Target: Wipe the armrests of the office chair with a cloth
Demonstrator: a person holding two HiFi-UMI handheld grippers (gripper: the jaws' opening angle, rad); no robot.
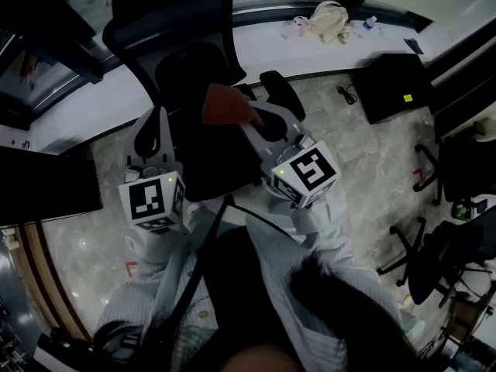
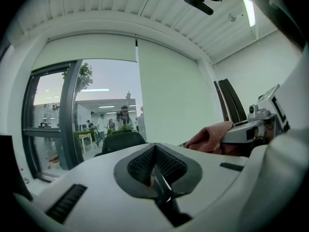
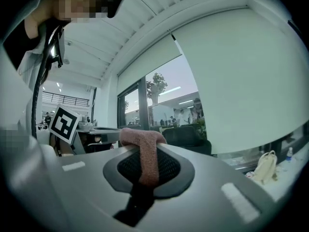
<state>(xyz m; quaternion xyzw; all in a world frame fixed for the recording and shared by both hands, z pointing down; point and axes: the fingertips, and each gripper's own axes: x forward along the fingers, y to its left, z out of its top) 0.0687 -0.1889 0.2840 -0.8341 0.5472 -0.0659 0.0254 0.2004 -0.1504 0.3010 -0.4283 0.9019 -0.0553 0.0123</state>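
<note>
The black office chair (image 1: 186, 60) stands in front of me, one padded armrest (image 1: 280, 93) showing on its right side. My right gripper (image 1: 249, 119) hangs over the seat, shut on a reddish-pink cloth (image 1: 227, 105). In the right gripper view the cloth (image 3: 143, 151) drapes over the closed jaws of the right gripper (image 3: 145, 164). My left gripper (image 1: 155, 116) is held at the chair's left side and hides what lies under it. In its own view the left gripper (image 2: 155, 170) is shut with nothing in it, and the cloth (image 2: 212, 137) shows to the right.
A cream bag (image 1: 327, 18) lies on the white ledge (image 1: 256, 49) behind the chair. A black case (image 1: 391, 87) sits on the marble floor at right, with other chair bases (image 1: 434, 258) further right. A dark desk (image 1: 46, 180) is at left.
</note>
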